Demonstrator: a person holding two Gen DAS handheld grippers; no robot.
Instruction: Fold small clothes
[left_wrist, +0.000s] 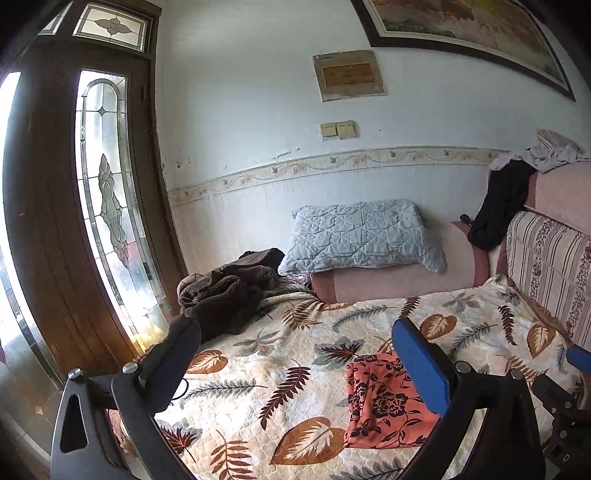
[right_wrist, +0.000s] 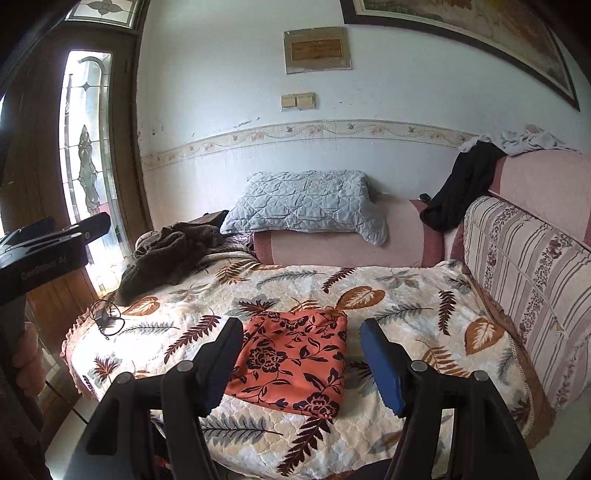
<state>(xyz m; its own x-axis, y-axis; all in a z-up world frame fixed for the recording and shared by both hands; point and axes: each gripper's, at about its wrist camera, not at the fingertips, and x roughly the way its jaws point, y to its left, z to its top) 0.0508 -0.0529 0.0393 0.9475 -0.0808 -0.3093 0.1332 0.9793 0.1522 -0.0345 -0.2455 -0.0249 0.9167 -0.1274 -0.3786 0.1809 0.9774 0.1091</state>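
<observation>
- Leaf-patterned quilted cover (right_wrist: 258, 435) spreads over a sofa seat and fills the foreground of both wrist views.
- Nearest the lens, the right gripper (right_wrist: 301, 332) is held above the cover's front part, jaws spread apart with nothing between the pads; its fingers (right_wrist: 384, 365) carry blue pads.
- The left gripper (left_wrist: 295, 332) likewise stands wide apart and empty, raised clear of the cover, one blue pad showing on its right-hand finger.
- In the right wrist view, the left gripper's black body shows at the left edge, with part of a hand (right_wrist: 27, 354) below it.
- The orange floral garment (right_wrist: 295, 362) lies folded into a flat, roughly square packet on the cover, apart from both grippers; seen from the right wrist it sits between the two fingers, further off.
- A thin black cable (right_wrist: 107, 319) lies coiled near the cover's left edge.
- Further back, a brown fleece heap (right_wrist: 166, 258) is bunched at the far left corner.
- A grey quilted pillow (right_wrist: 306, 205) leans on the pink armrest by the wall.
- A black garment (right_wrist: 461, 192) hangs over the striped backrest's top, with pale cloth beside it.
</observation>
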